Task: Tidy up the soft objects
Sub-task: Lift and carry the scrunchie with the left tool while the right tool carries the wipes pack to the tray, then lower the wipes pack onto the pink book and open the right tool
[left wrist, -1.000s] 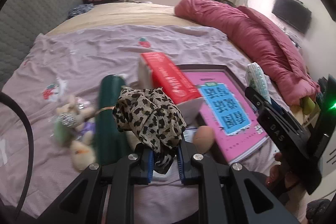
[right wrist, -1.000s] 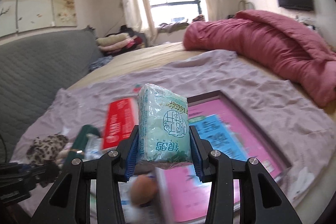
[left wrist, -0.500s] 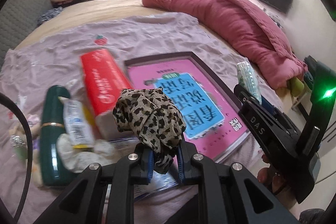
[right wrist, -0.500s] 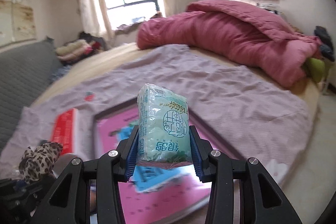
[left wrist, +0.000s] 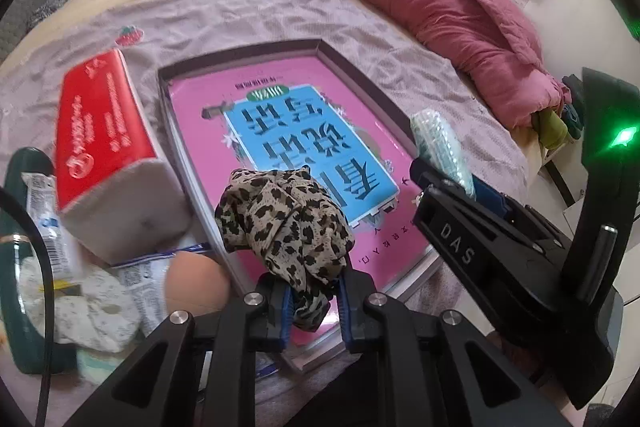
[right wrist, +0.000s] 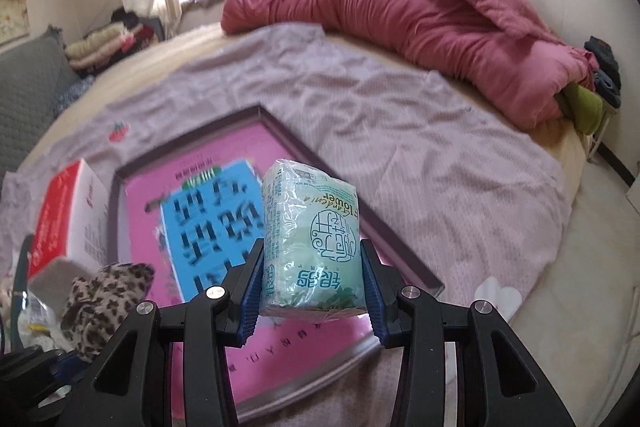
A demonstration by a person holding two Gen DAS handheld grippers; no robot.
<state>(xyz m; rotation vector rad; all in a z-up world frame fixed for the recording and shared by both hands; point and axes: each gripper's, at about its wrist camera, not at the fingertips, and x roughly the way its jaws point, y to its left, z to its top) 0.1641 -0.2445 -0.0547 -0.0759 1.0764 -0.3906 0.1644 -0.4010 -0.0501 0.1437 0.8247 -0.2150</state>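
Both tools hover over the shallow dark-rimmed pink tray [left wrist: 320, 51]: left tool [left wrist: 313, 311] clenches a leopard-print cloth [left wrist: 284, 223]; right tool [right wrist: 310, 291] grips a green tissue pack [right wrist: 312, 239].

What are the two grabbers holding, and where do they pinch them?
The left hand-held gripper pinches the leopard-print cloth by its bottom end. The right hand-held gripper squeezes the green tissue pack by its lower sides.
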